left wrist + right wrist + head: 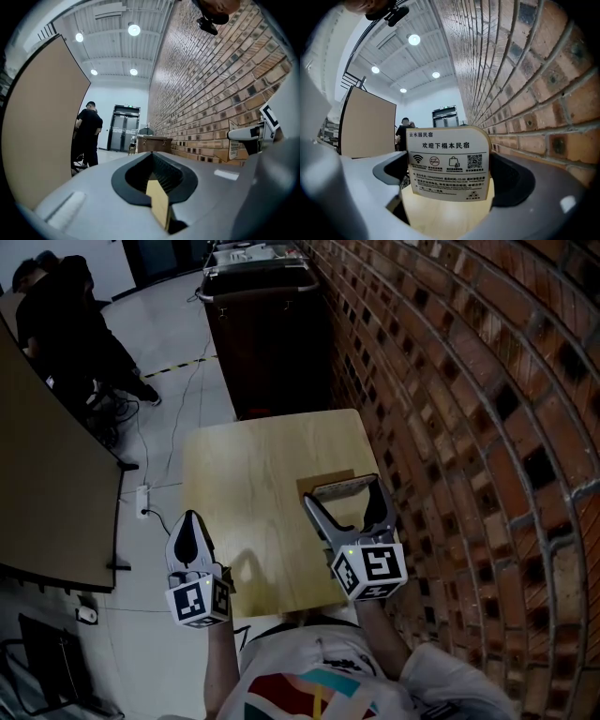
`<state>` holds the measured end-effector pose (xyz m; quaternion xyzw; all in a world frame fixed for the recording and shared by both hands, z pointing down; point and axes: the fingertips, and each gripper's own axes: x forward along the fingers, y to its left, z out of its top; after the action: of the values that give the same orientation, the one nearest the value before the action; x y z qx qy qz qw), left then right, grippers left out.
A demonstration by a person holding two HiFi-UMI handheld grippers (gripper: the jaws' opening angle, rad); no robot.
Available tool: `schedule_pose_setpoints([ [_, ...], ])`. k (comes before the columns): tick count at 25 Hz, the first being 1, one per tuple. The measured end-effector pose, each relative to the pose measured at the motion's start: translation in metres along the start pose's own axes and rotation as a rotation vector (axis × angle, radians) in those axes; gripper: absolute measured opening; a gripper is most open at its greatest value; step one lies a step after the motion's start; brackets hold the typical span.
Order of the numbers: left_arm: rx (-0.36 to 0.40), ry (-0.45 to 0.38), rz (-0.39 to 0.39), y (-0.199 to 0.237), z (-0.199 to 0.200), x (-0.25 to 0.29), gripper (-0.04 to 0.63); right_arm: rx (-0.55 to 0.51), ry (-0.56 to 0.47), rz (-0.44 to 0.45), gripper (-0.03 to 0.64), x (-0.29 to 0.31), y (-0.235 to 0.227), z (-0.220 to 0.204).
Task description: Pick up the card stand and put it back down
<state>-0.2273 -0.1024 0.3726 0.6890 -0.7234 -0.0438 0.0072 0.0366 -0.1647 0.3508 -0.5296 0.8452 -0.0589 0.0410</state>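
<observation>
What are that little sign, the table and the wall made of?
The card stand looks like light wood or board with a matte white printed face; a tan edge shows. The table is pale wood or laminate, smooth and even. The wall is rough red-brown brick with grey mortar lines.

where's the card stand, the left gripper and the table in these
card stand point(450, 164), right gripper view, middle of its printed face
left gripper point(190, 521), head view, tip where its jaws meet
table point(239, 474), head view, bare wooden top
</observation>
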Motion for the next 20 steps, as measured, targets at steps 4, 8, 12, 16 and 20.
schedule_pose_setpoints([
  [4, -0.003, -0.015, 0.000, -0.003, 0.004, -0.001, 0.005, 0.010, -0.013, 0.009, 0.537, -0.005, 0.006, 0.004],
  [8, 0.018, -0.037, -0.012, -0.004, 0.009, -0.001, 0.005, 0.018, -0.017, 0.020, 0.537, -0.010, 0.013, 0.004],
  [12, 0.013, -0.040, -0.034, -0.007, 0.013, -0.001, 0.005, 0.018, -0.024, 0.010, 0.537, -0.012, 0.013, 0.008],
  [16, 0.011, -0.051, -0.051, -0.014, 0.017, 0.002, 0.005, 0.016, -0.031, -0.005, 0.537, -0.014, 0.008, 0.011],
  [20, 0.003, -0.046, -0.044, -0.017, 0.019, 0.004, 0.005, 0.017, -0.030, -0.010, 0.537, -0.017, 0.006, 0.010],
])
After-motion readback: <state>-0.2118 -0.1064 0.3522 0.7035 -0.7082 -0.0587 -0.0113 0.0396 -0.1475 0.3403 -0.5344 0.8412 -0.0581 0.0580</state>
